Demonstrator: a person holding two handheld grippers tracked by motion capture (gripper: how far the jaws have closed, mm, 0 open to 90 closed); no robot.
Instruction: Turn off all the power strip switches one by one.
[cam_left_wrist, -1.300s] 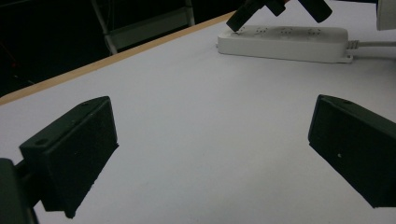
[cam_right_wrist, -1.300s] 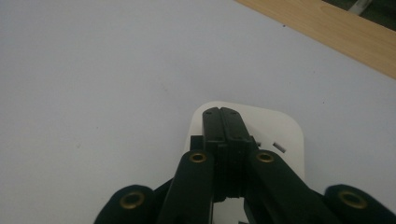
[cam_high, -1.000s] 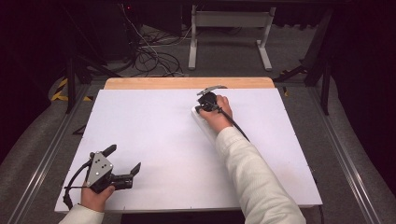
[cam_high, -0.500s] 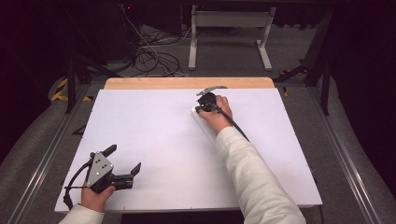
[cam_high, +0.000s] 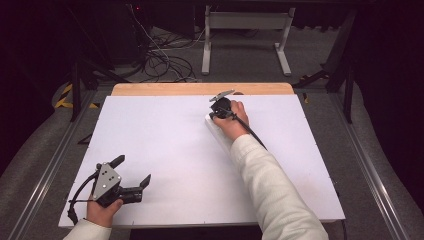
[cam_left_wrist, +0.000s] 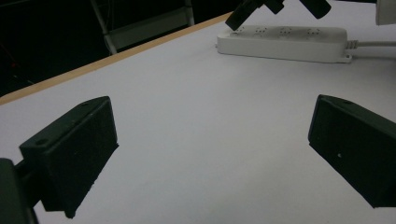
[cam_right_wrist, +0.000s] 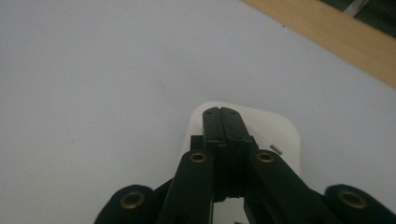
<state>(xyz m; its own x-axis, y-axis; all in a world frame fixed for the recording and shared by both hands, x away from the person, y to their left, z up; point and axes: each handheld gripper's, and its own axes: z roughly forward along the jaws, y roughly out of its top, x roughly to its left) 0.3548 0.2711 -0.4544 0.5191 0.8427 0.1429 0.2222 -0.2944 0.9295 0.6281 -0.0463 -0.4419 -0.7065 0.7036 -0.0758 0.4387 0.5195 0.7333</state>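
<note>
Nothing has shifted since the earlier frame: power strip (cam_left_wrist: 285, 43) lies at about 1 o'clock on the white table (cam_high: 165, 150), right gripper (cam_right_wrist: 225, 116) clenched empty, tips on its end (likely pressing the switch). Left gripper (cam_high: 131, 174) rests released at 7 o'clock.

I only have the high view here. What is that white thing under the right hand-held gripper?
Observer: A white power strip; the left gripper view shows its row of sockets.
Operator: Are the right hand-held gripper's jaws open?
Observer: No. The right hand-held gripper has its jaws shut together, nothing between them, tips over the strip's rounded end.
Operator: Does the strip have a cord?
Observer: Yes, a white cord leaves its other end.
Operator: And the left one?
Observer: The left hand-held gripper is wide open above the bare table.
</note>
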